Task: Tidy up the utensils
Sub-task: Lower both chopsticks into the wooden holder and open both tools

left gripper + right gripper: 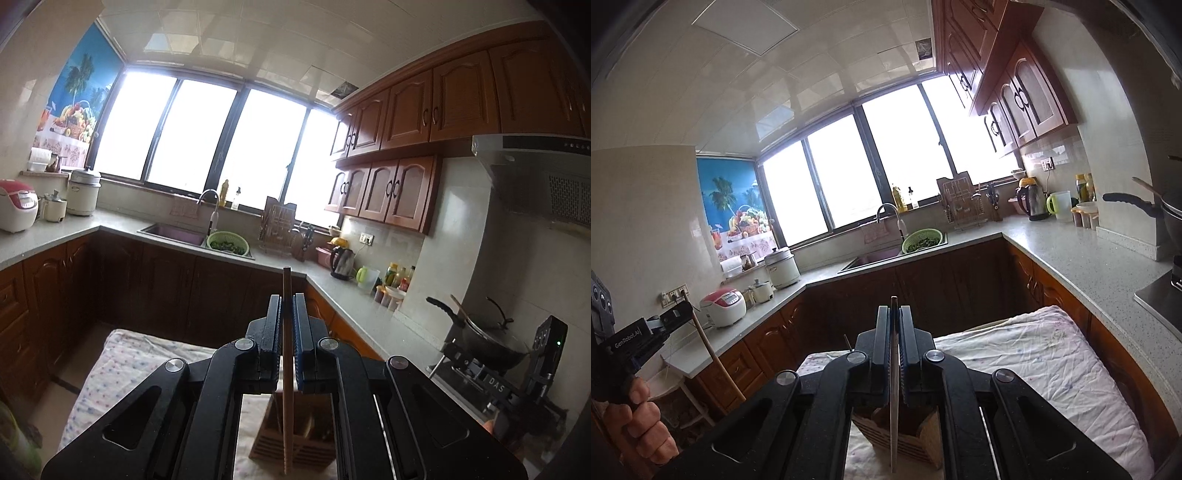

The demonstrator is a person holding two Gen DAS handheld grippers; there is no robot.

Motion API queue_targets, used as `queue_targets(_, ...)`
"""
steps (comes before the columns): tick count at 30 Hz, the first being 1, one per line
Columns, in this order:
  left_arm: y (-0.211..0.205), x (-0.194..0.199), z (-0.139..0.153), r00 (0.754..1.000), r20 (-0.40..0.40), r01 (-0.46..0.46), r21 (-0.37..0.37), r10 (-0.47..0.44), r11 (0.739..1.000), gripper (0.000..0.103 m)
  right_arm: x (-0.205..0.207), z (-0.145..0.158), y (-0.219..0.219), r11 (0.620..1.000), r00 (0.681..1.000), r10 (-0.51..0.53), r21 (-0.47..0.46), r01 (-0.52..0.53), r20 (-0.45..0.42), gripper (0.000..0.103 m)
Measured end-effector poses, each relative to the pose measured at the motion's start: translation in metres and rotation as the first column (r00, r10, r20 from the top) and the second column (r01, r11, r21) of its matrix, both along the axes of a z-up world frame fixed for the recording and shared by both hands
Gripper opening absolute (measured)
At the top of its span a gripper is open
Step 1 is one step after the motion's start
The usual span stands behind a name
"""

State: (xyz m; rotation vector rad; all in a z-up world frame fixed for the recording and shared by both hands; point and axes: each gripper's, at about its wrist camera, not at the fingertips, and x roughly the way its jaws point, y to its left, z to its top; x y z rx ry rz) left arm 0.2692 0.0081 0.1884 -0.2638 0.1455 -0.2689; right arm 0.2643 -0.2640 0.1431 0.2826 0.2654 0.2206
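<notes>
My left gripper [287, 300] is shut on a long wooden utensil handle [287, 369] that stands upright between the fingers, its lower end over a slatted wooden utensil holder [291, 439]. My right gripper [894, 311] is shut on a thin dark metal utensil [894, 391], also upright, over the same wooden holder [908, 439]. The holder stands on a cloth-covered table [1034, 362]. The left gripper with its wooden utensil [709, 350] shows at the left edge of the right wrist view. The right gripper body [532, 369] shows at the right of the left wrist view.
An L-shaped grey counter [1089, 266] runs around the room with a sink [173, 230], a green colander [227, 243], a dish rack [279, 229], a kettle [341, 262], jars, a rice cooker [16, 205] and a wok [491, 339] on the stove. Dark cabinets stand below.
</notes>
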Motion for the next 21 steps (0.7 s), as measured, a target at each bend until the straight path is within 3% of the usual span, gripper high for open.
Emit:
queue_targets(8, -0.026, 0.055, -0.003, 0.999, 0.021, -0.032, 0.000, 0.032, 0.999, 0.004, 0.035, -0.002, 0.000, 0.999, 0.999, -0.040, -0.016, 0.040, 0.028, 0.004)
queue_targets(21, -0.045, 0.121, -0.089, 0.988, -0.130, -0.082, -0.024, 0.078, 0.996, 0.004, 0.063, -0.060, 0.007, 0.998, 0.998, -0.061, -0.035, 0.060, -0.017, 0.004)
